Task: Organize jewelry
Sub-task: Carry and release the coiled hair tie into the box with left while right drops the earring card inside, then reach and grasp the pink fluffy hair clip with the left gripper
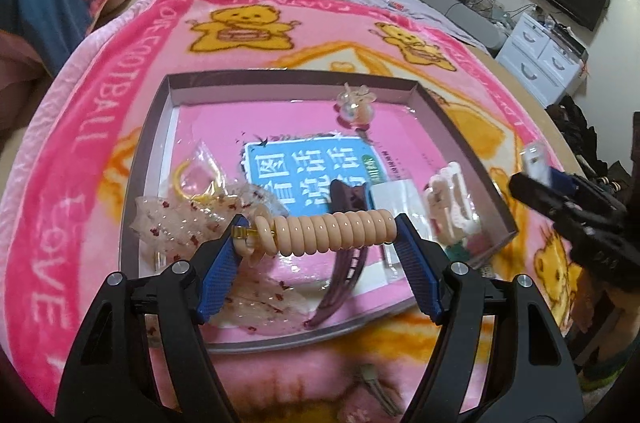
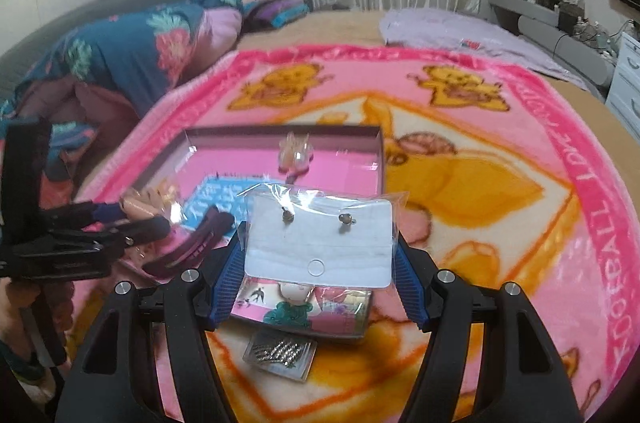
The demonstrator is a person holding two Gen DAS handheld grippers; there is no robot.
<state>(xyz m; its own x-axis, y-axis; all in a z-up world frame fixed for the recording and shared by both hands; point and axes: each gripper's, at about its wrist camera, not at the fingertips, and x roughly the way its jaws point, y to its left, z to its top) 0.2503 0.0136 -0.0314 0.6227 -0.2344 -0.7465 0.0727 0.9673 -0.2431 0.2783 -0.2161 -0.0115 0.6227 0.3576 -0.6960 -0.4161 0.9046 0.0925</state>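
Note:
My left gripper [image 1: 320, 237] is shut on a peach spiral hair tie [image 1: 332, 229], gripped end to end between the blue pads and hanging over a shallow grey box [image 1: 280, 77] with a pink floor. The box holds a lacy see-through bow [image 1: 176, 227], a bagged yellow ring [image 1: 192, 179], a purple hair clip [image 1: 344, 195], a bagged white claw clip [image 1: 448, 203] and a clear flower ornament [image 1: 356, 103]. My right gripper [image 2: 320, 251] is shut on a clear packet with a white earring card [image 2: 320, 235], held above the box's [image 2: 280, 133] near right corner.
The box sits on a pink bear-print blanket [image 2: 500, 223] spread over a bed. A small packet of sparkly clips [image 2: 280, 355] lies on the blanket just in front of the box. Folded bedding [image 2: 132, 63] is piled at the left, and white drawers [image 1: 540, 59] stand beyond the bed.

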